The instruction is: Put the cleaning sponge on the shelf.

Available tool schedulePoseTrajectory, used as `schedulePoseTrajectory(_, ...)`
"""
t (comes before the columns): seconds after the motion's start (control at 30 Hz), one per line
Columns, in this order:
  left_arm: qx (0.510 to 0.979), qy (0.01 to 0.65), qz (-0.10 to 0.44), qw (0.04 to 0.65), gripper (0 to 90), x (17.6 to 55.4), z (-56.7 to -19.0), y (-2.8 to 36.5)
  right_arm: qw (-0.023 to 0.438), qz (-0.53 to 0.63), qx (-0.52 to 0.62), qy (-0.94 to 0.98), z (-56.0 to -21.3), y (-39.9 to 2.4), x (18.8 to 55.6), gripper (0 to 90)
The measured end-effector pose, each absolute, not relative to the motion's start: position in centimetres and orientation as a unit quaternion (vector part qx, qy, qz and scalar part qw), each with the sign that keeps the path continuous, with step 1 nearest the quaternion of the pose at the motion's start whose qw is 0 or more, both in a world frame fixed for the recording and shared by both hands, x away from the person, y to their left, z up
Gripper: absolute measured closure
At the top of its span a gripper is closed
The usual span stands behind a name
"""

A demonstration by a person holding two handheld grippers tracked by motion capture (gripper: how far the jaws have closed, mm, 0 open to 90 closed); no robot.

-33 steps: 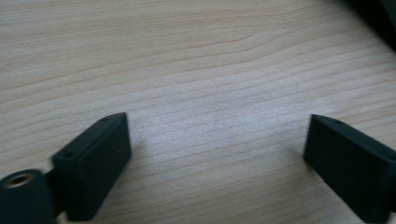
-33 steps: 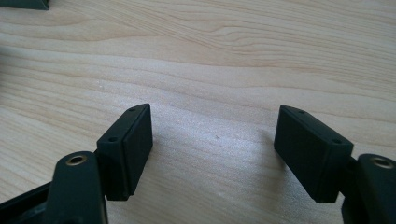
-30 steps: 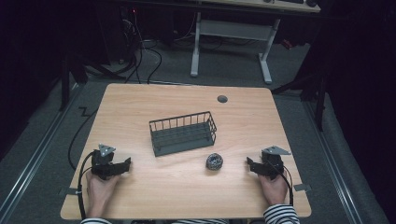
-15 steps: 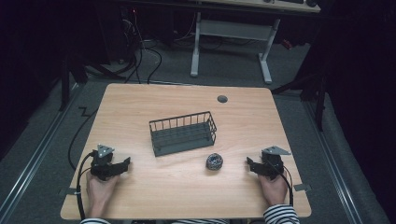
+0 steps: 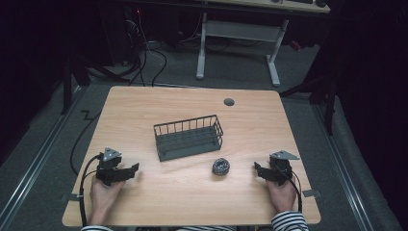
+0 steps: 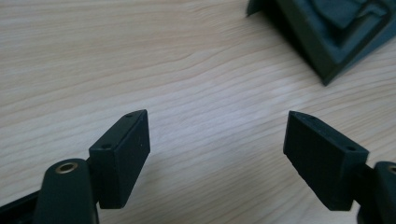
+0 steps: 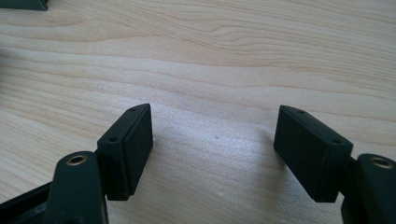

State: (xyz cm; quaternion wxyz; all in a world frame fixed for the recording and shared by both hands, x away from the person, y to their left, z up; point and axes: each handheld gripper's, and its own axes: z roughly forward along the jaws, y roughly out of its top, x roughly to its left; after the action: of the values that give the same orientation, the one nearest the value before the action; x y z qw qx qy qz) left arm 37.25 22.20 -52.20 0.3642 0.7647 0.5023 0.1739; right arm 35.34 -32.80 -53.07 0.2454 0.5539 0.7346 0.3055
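Resting low on table [image 5: 192, 192]: left tongs [image 5: 136, 168], right tongs [image 5: 255, 168], both agape.

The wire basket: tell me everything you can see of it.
The wire basket is a dark grey, oblong rack that looks like metal: thin upright bars under a top rail form its walls, over a solid-looking floor. It stands upright and empty near the middle of the wooden table, turned slightly askew to the table's edges. Nothing touches it; a small grey scrubber-like ball lies apart from it toward the person's side. The left gripper view shows a dark corner that may be its base.
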Motion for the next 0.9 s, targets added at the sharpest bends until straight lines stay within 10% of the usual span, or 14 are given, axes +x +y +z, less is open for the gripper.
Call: schedulePoseTrajectory(0.9,0.746,0.461,0.125,0.465,20.1,38.6,-45.6,19.1,0.245,0.305,0.554,0.735,-53.1,-32.8,35.3,28.5)
